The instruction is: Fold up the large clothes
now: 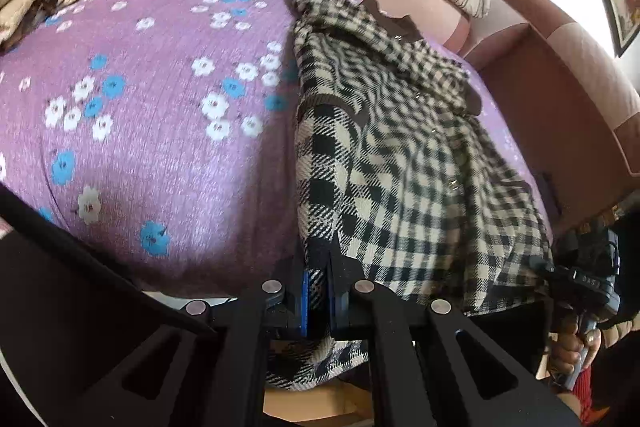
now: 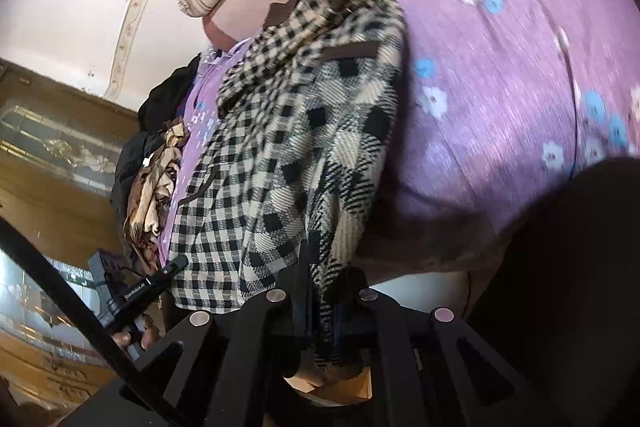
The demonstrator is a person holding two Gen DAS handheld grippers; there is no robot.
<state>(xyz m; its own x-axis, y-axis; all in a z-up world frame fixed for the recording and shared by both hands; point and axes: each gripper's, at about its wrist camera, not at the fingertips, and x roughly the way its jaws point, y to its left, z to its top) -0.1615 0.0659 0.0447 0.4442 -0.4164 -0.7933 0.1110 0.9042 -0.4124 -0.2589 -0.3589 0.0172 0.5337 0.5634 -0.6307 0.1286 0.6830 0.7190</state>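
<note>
Checked cloth sits pinched tight in my left gripper (image 1: pixel 318 291) and right gripper (image 2: pixel 320 303). Most of the checked coat (image 1: pixel 400 147) lies on the purple bed (image 1: pixel 160 107). It looks heavy, so the hem might slip out.

A black-and-cream checked woollen garment with brown trim (image 1: pixel 404 147) lies rumpled lengthwise along the bed's edge, its near hem raised.
</note>
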